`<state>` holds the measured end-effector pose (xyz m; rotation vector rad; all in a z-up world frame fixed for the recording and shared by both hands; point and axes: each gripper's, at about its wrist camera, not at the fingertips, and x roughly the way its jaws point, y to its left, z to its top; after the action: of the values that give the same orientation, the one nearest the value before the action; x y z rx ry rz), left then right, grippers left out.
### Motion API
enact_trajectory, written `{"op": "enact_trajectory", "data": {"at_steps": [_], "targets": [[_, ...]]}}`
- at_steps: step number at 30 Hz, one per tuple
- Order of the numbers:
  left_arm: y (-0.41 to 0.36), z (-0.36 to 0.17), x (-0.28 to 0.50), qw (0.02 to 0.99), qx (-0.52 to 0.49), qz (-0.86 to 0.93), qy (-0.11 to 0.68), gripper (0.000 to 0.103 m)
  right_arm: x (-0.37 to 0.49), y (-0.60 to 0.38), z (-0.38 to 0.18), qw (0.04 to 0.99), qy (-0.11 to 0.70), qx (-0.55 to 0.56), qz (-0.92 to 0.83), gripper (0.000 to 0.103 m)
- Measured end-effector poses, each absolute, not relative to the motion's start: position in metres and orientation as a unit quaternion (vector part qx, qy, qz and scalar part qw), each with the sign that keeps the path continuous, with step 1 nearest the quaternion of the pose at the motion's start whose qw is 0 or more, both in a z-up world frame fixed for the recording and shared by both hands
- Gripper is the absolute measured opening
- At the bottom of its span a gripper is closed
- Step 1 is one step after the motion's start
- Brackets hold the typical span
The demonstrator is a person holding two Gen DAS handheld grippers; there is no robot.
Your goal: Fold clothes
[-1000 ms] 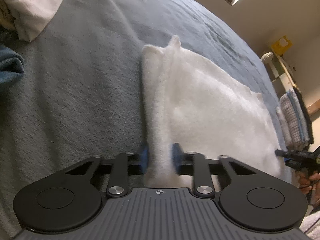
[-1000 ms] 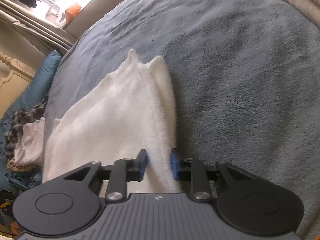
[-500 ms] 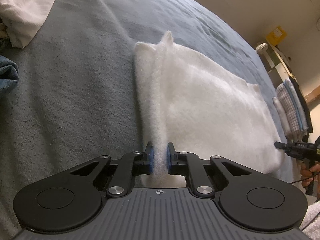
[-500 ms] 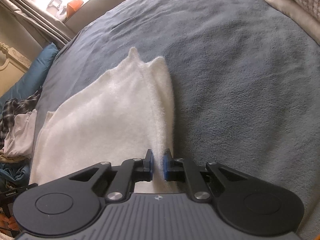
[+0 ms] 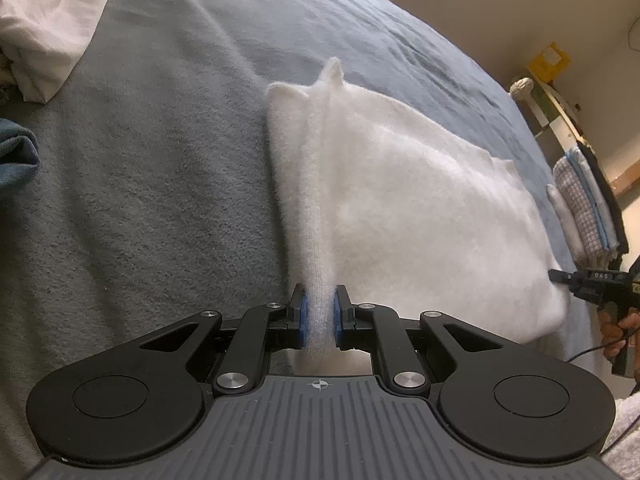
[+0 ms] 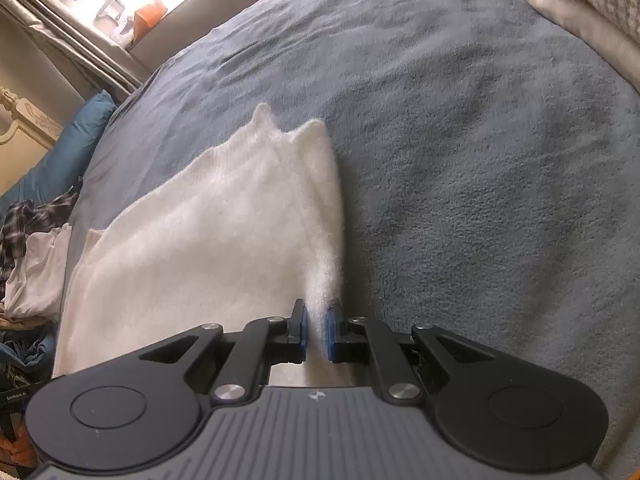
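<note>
Each hand-held gripper, left [image 5: 319, 317] and right [image 6: 316, 332], pinches the white towel's [image 5: 420, 208] edge on the bed [image 5: 160, 168]; the label on the right hand-held gripper perhaps reads "DAS"

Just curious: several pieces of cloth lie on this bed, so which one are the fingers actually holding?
The fluffy white garment in the middle; both pairs of fingers pinch its near edge. The crumpled white cloth lies untouched.

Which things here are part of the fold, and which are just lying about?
In the job: white fluffy garment, left claw and right claw, both pinching its edge.

Lying about: crumpled white cloth, plaid clothes, folded checked towels.
</note>
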<state>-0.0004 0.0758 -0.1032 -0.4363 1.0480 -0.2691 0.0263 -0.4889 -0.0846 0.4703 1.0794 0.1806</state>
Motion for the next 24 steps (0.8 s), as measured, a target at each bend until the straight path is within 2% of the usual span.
{"op": "enact_trajectory", "data": {"at_steps": [3, 6, 12, 16, 21, 24], "targets": [[0.083, -0.105, 0.002, 0.828, -0.229, -0.123, 0.497, 0.016, 0.028, -0.492, -0.085, 0.821, 0.516, 0.230, 0.080, 0.013], [0.092, -0.099, 0.001, 0.833, -0.237, -0.110, 0.488, 0.024, 0.030, -0.496, -0.074, 0.827, 0.511, 0.227, 0.060, 0.027], [0.075, -0.070, 0.019, 0.873, -0.157, -0.108, 0.448, 0.027, 0.051, -0.461, -0.024, 0.880, 0.443, 0.143, 0.096, 0.028], [0.050, -0.066, 0.042, 0.884, -0.122, -0.112, 0.437, 0.036, 0.080, -0.381, -0.010, 0.887, 0.415, 0.018, 0.200, 0.029], [0.036, -0.080, 0.053, 0.884, -0.099, -0.078, 0.451, 0.036, 0.105, -0.258, -0.027, 0.856, 0.362, -0.191, 0.316, 0.029], [0.037, -0.086, 0.049, 0.886, -0.094, -0.063, 0.450, 0.036, 0.115, -0.210, -0.043, 0.832, 0.333, -0.268, 0.353, 0.029]]}}
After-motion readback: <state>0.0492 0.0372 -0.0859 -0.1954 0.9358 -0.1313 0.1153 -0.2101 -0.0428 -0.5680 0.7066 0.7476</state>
